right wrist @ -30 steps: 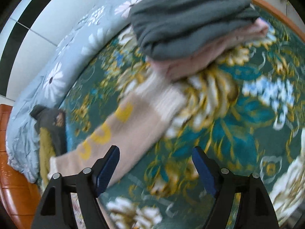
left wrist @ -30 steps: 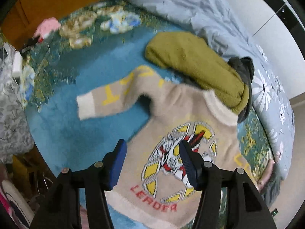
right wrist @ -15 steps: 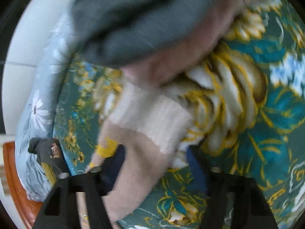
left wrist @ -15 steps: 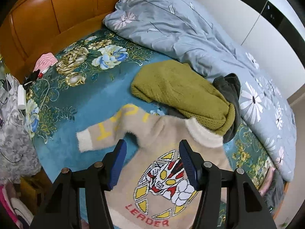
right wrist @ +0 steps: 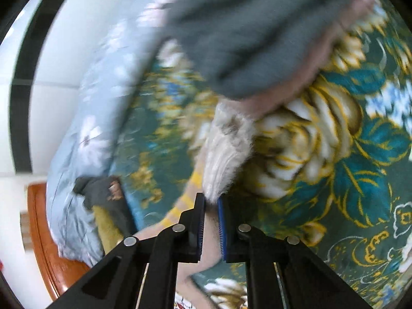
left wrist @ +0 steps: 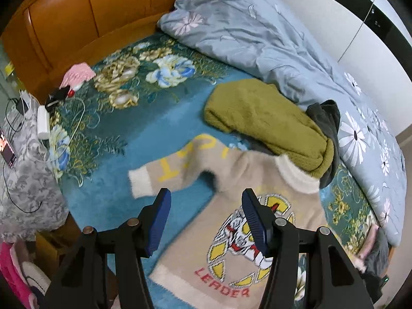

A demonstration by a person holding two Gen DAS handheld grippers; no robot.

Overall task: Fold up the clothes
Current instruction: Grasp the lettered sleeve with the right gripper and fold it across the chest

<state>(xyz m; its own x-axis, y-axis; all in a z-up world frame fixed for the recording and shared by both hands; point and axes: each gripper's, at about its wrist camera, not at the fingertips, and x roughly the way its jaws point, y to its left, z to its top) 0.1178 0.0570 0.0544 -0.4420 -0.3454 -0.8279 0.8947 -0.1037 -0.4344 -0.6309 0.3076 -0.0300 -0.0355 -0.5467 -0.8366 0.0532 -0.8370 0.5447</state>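
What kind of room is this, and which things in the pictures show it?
Most likely a bedroom: the clothes lie on a bed with a floral blanket, a wooden headboard stands behind it, and a grey-blue flowered duvet is bunched along one side.

- From the left gripper (left wrist: 206, 203), free blue blanket (left wrist: 159, 126) is seen toward 11 o'clock.
- At 1 o'clock the way is blocked by the olive sweater (left wrist: 267, 123), with the quilt (left wrist: 257, 33) behind it.
- At 12 o'clock of the right gripper (right wrist: 211, 203), the folded pile (right wrist: 257, 33) is found close.
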